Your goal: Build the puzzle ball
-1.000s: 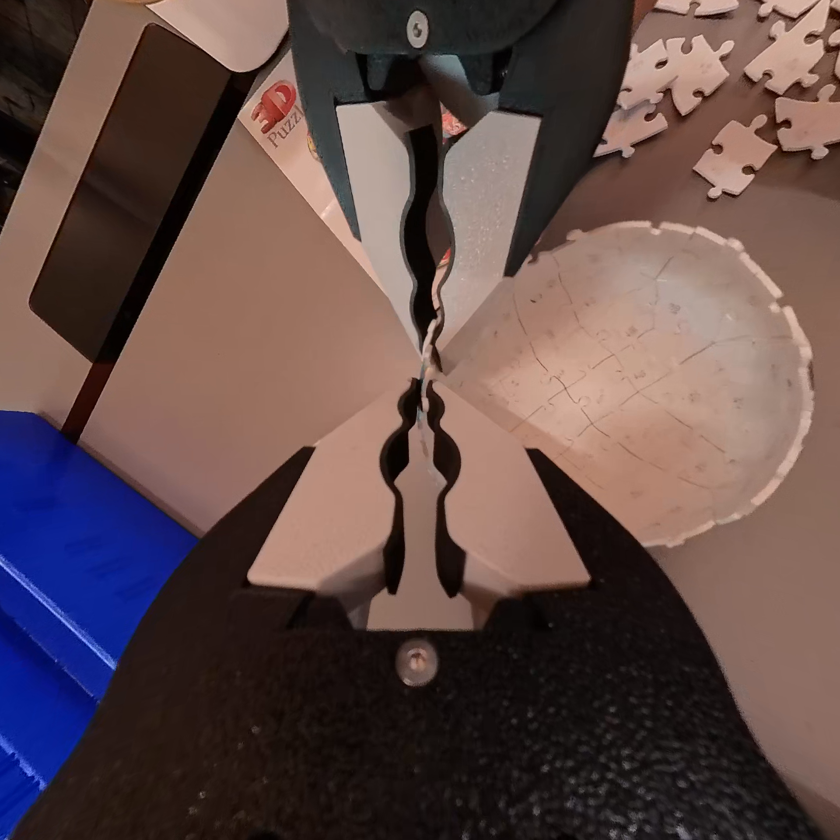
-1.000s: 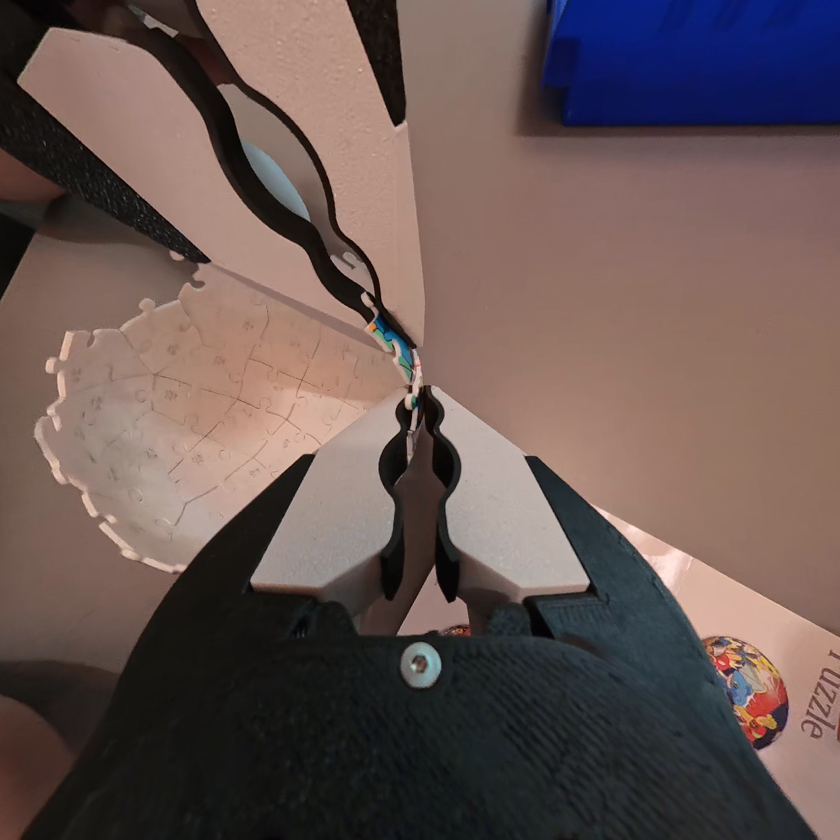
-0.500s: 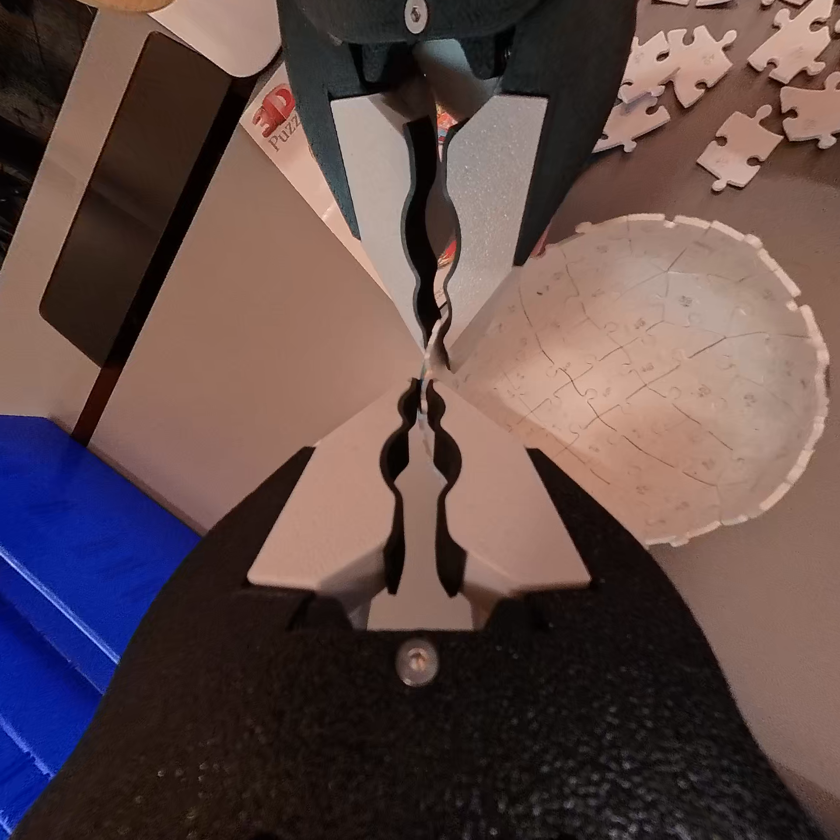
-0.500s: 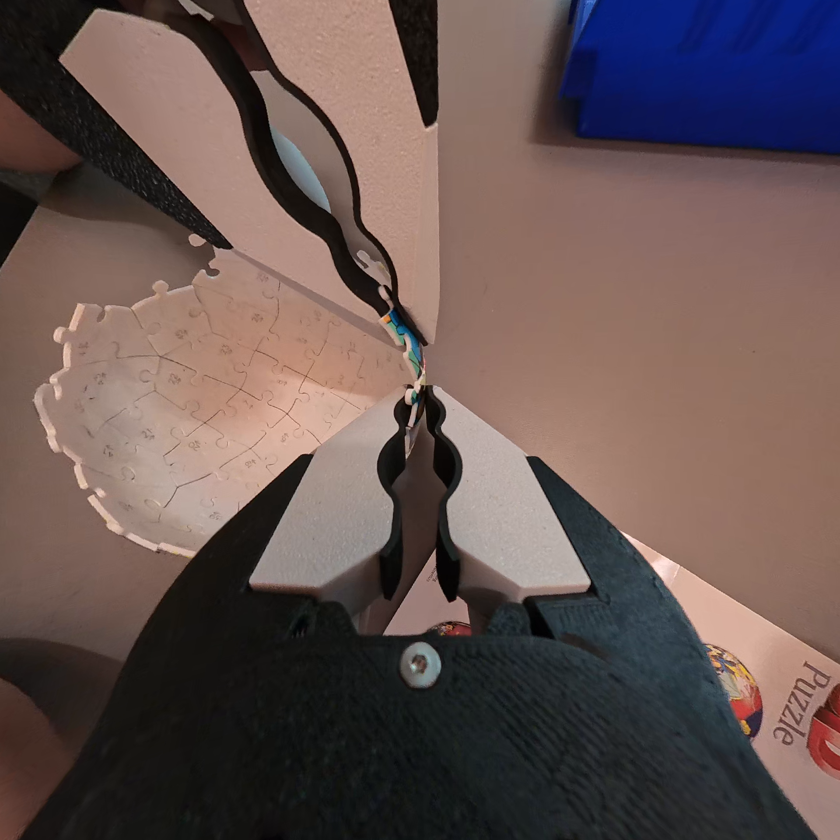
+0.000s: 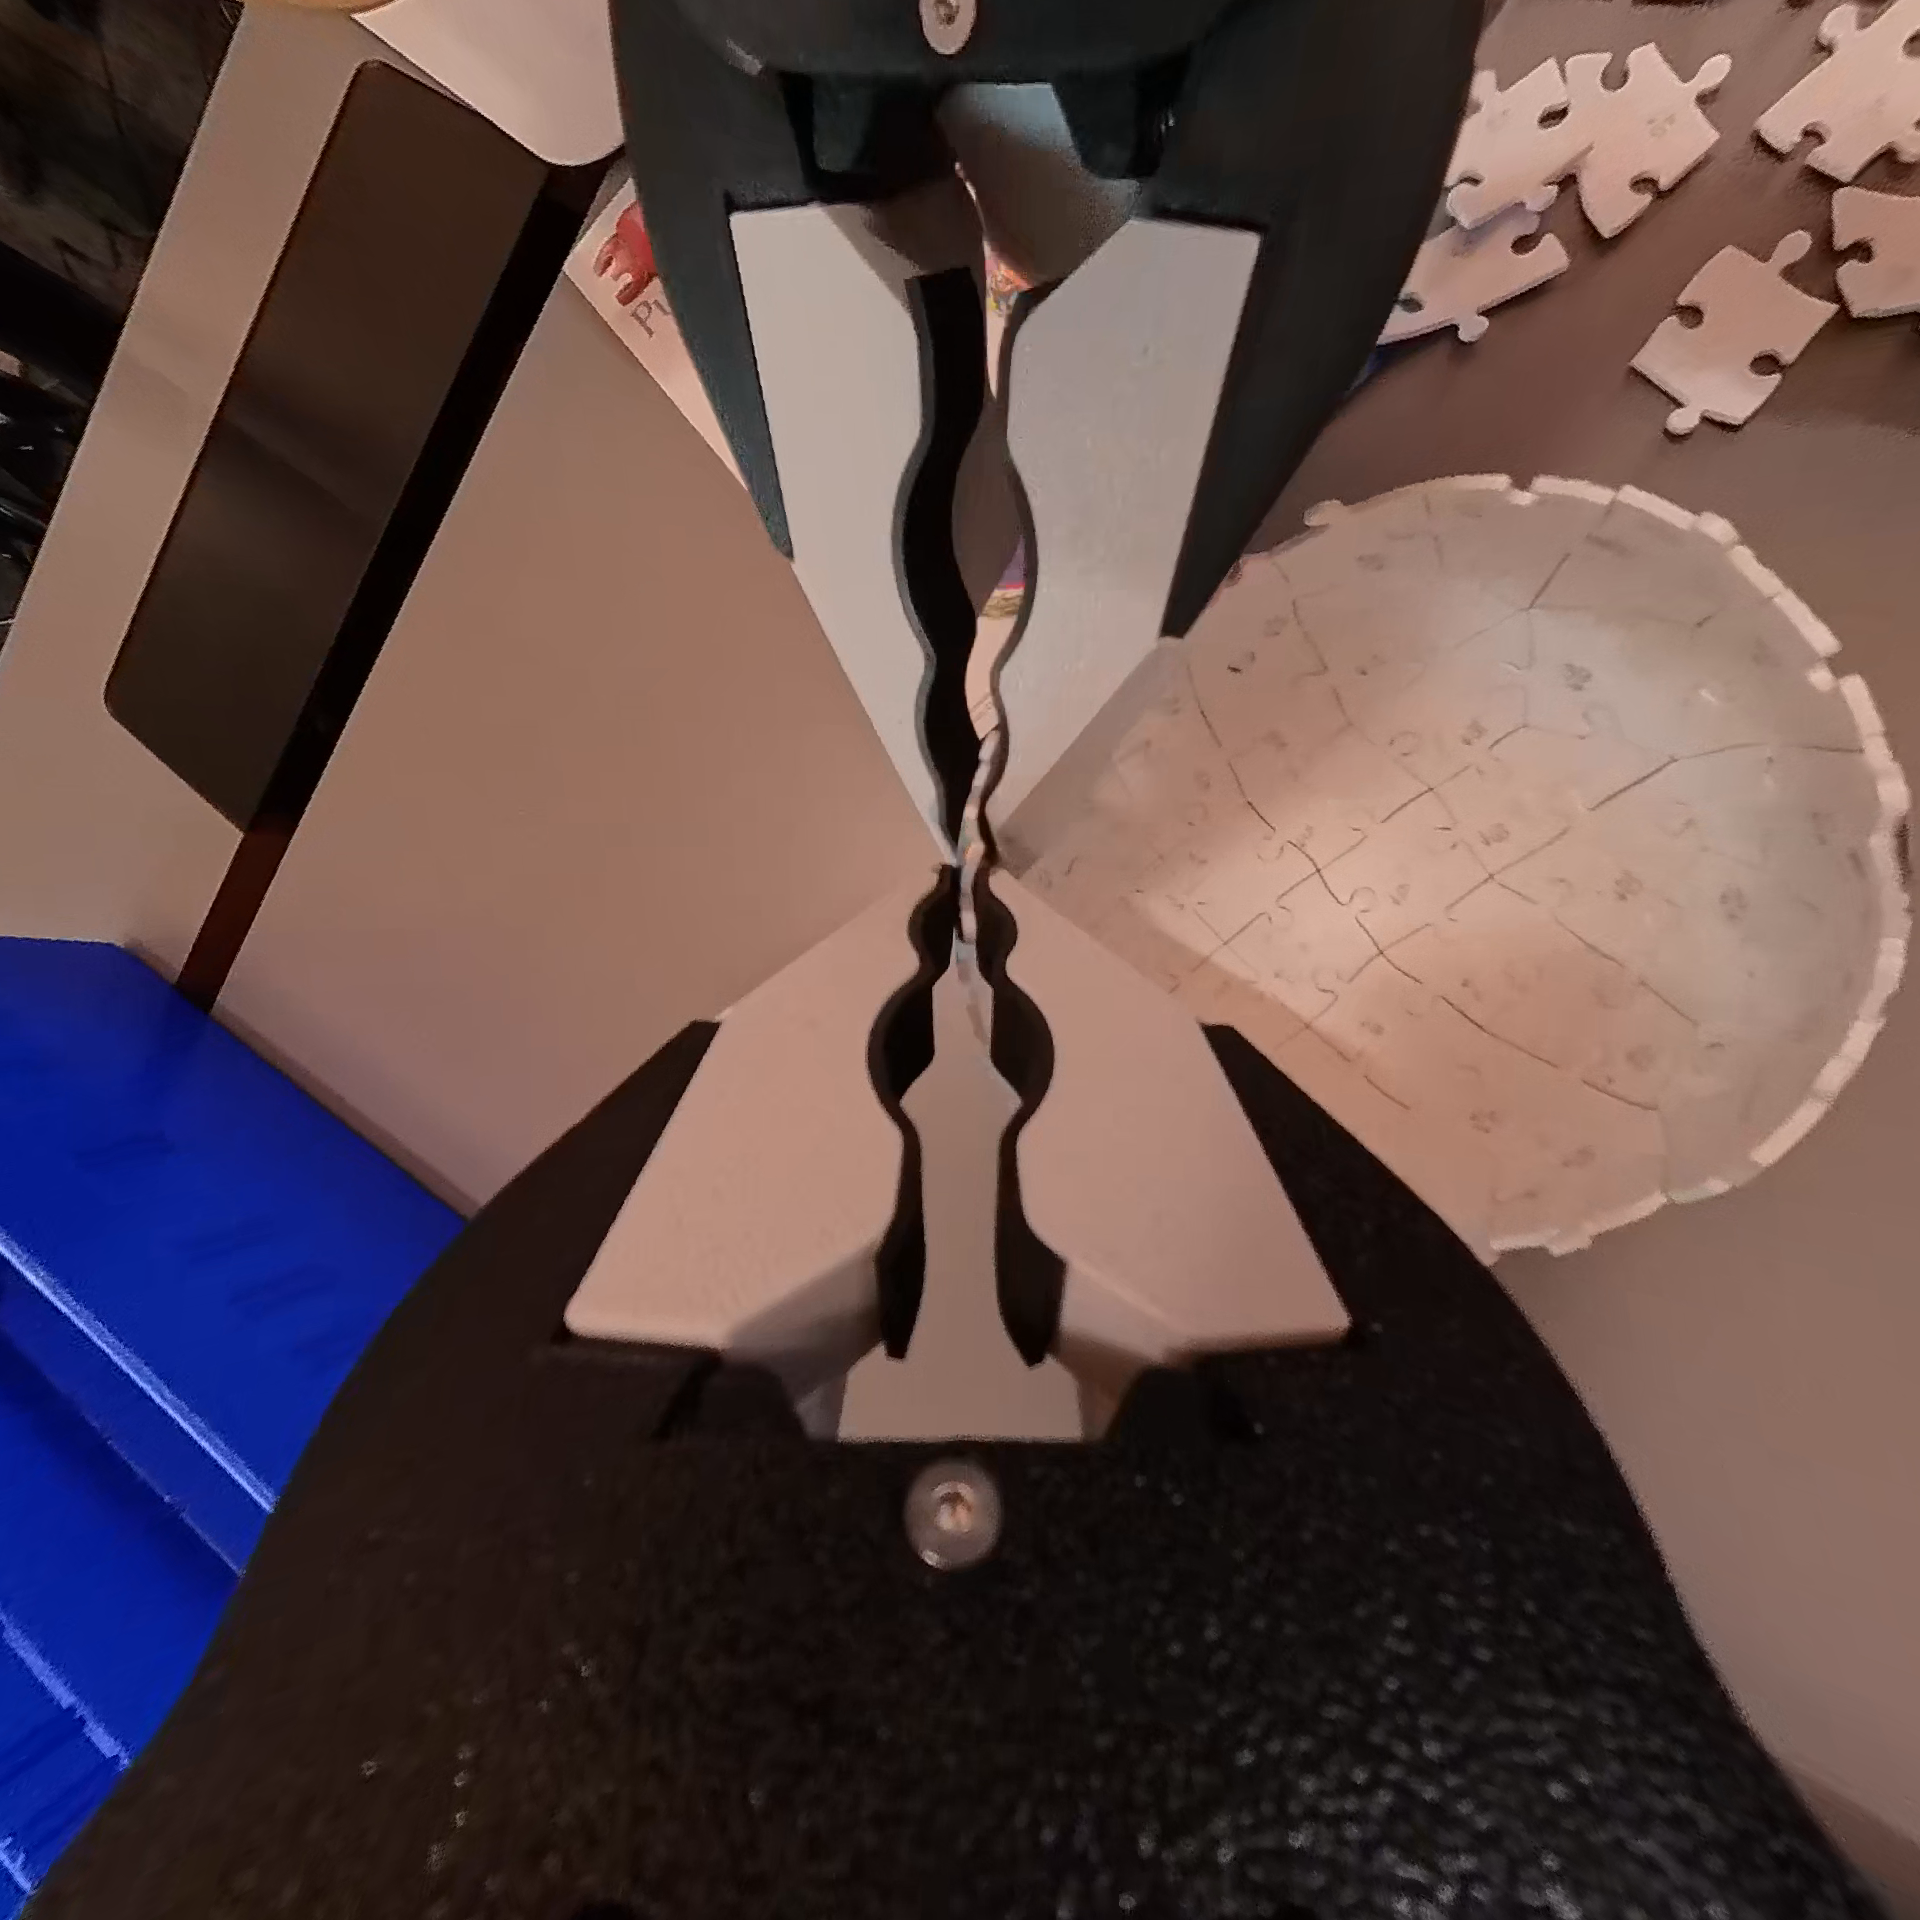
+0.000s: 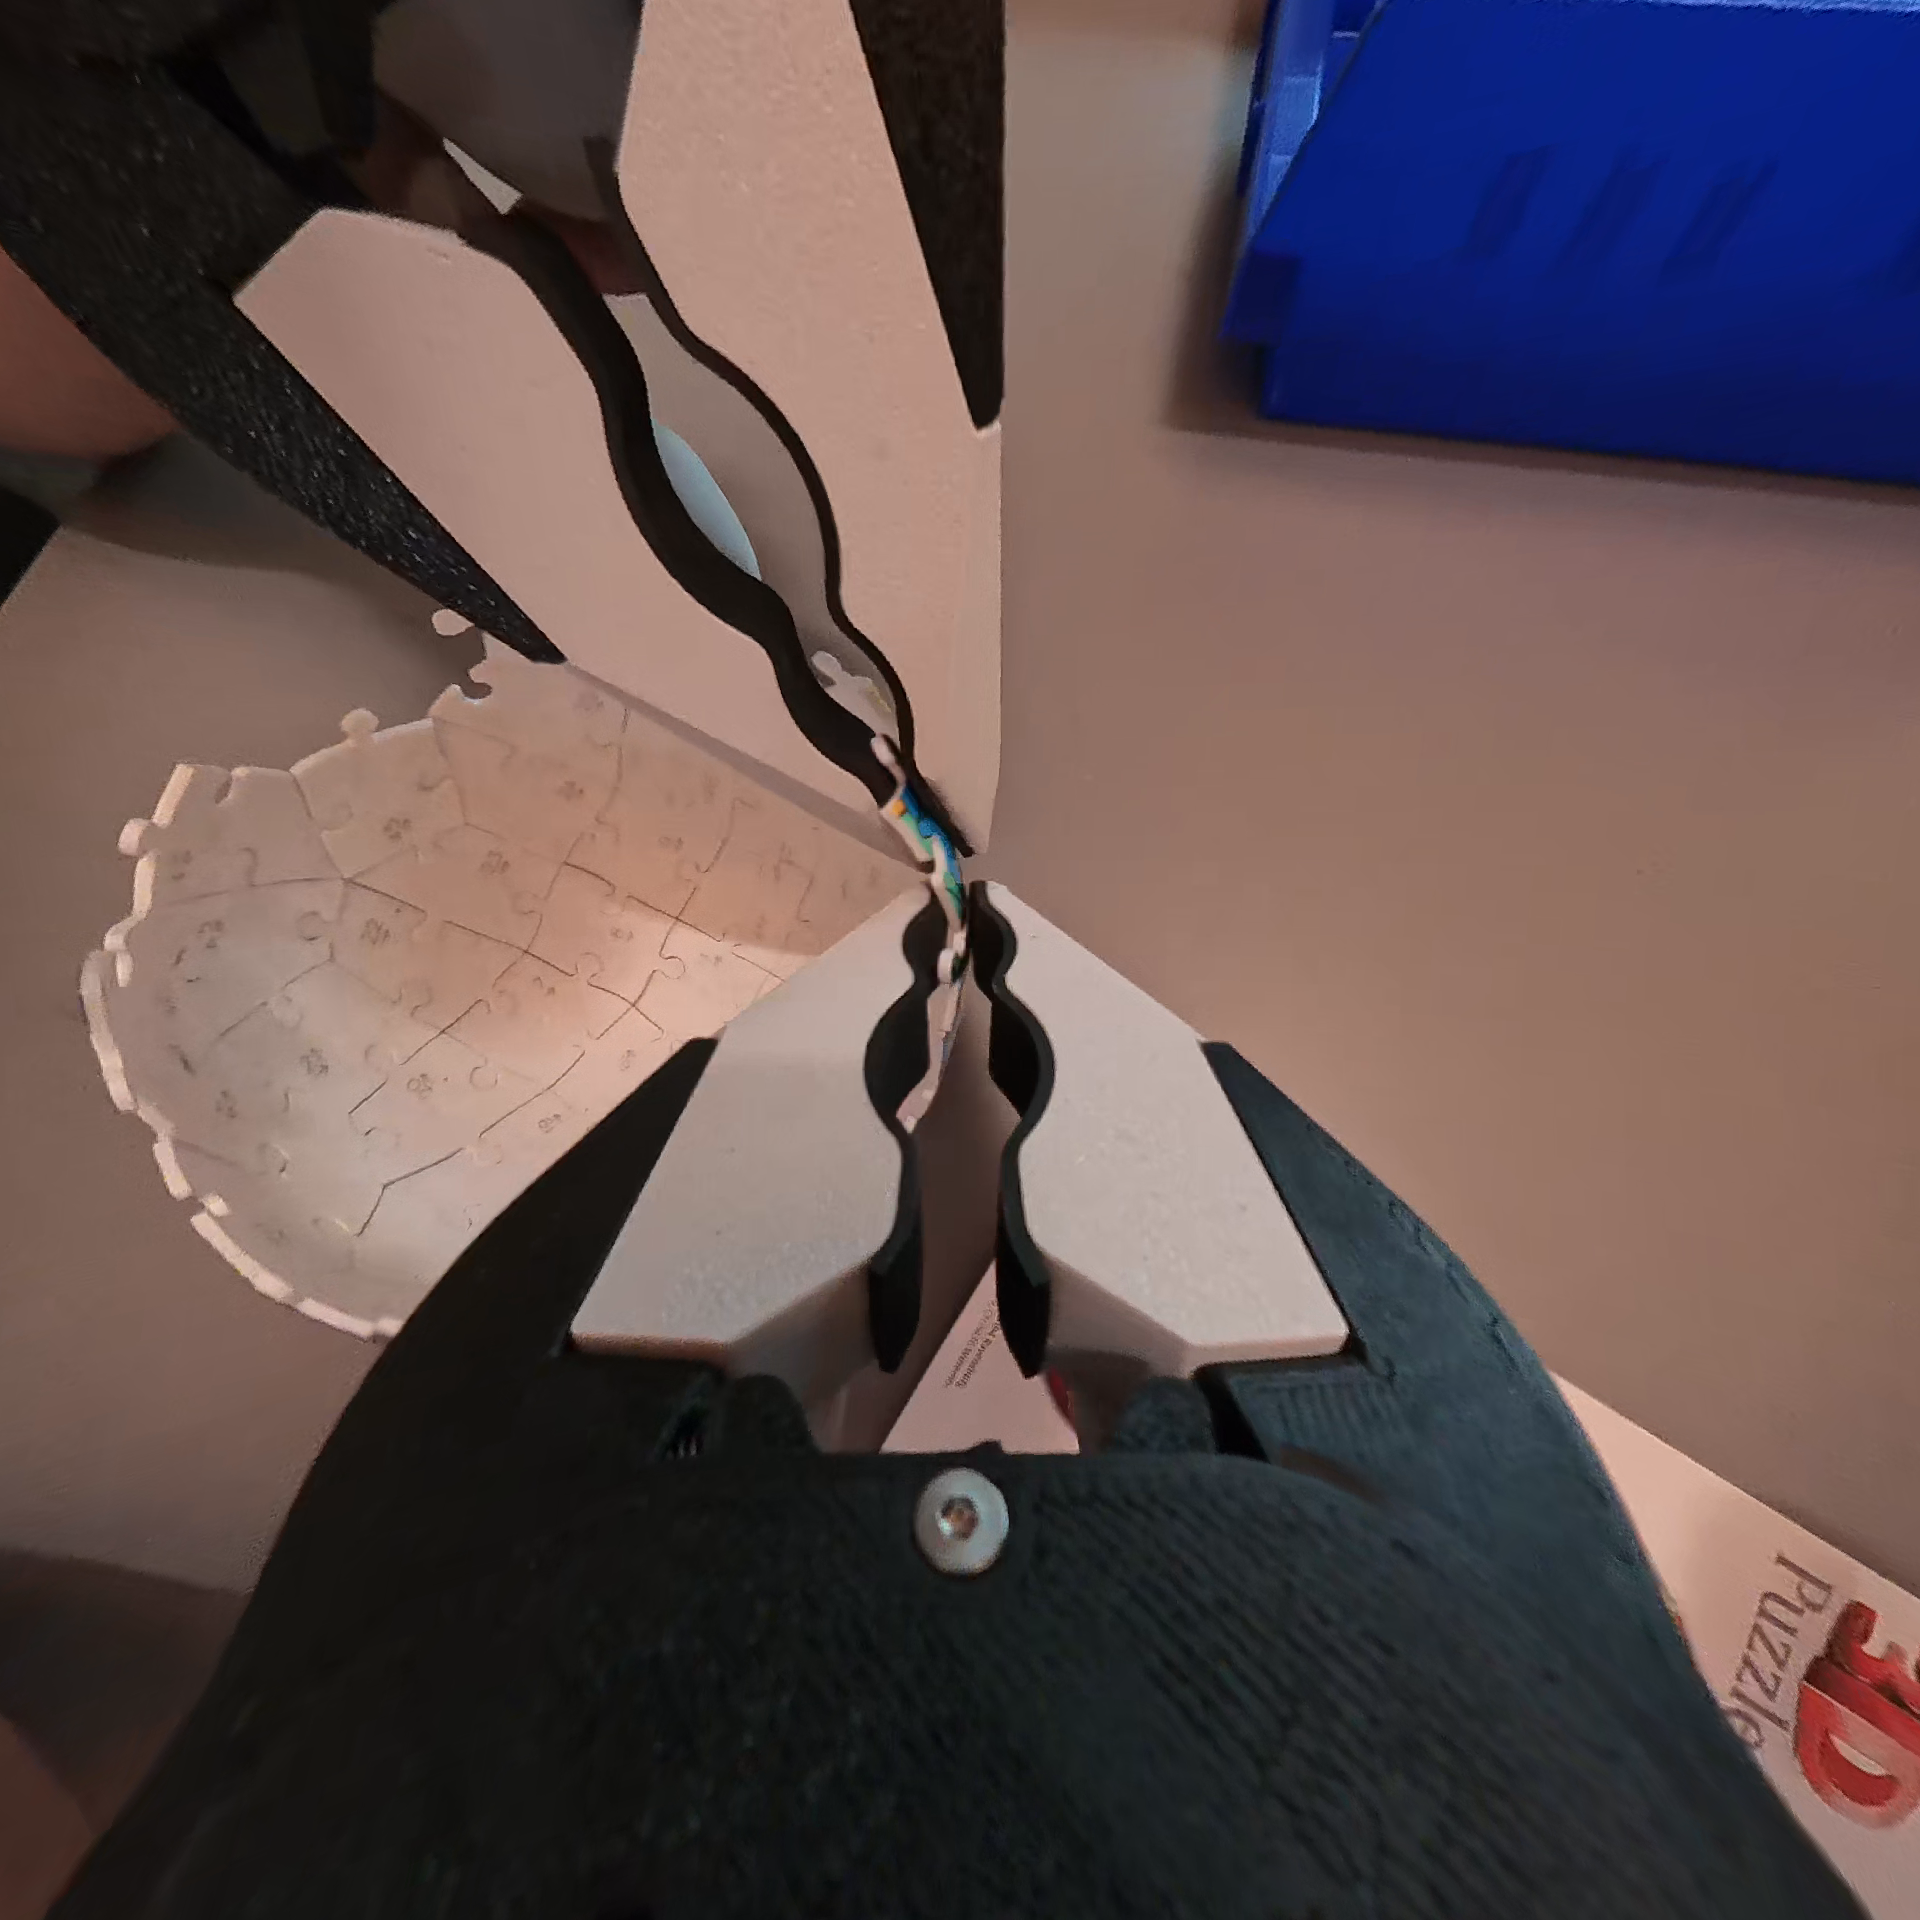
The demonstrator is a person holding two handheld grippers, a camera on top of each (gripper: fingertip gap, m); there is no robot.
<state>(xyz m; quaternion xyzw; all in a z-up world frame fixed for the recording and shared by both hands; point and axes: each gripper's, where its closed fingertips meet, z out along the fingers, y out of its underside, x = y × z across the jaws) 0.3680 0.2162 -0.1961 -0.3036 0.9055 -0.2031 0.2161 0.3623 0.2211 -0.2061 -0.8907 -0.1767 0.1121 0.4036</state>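
My left gripper (image 5: pixel 966 899) is shut on a small puzzle piece (image 5: pixel 974 971), seen edge-on. My right gripper (image 6: pixel 966 902) is shut on a white-backed puzzle piece (image 6: pixel 940 997). The two grippers meet tip to tip above the table, and the pieces touch between them. The right wrist view shows the left gripper (image 6: pixel 930 805) coming in from the upper left, with the printed side of its piece (image 6: pixel 928 831) showing. The left wrist view shows the right gripper (image 5: pixel 971 821) coming from the top. The built half ball (image 5: pixel 1507 862), a white shell open side up, lies beside the tips and also shows in the right wrist view (image 6: pixel 416 987).
Several loose white pieces (image 5: pixel 1725 343) lie at the far right. A blue bin (image 5: pixel 156 1195) stands at the left, also in the right wrist view (image 6: pixel 1610 260). A printed leaflet (image 6: pixel 1818 1662) lies under the right gripper. A white panel with a dark slot (image 5: pixel 260 468) stands behind.
Both grippers stay shut on their pieces and have come a little closer, tip to tip. The right gripper's piece now shows further inside its jaws. The half ball has not moved.
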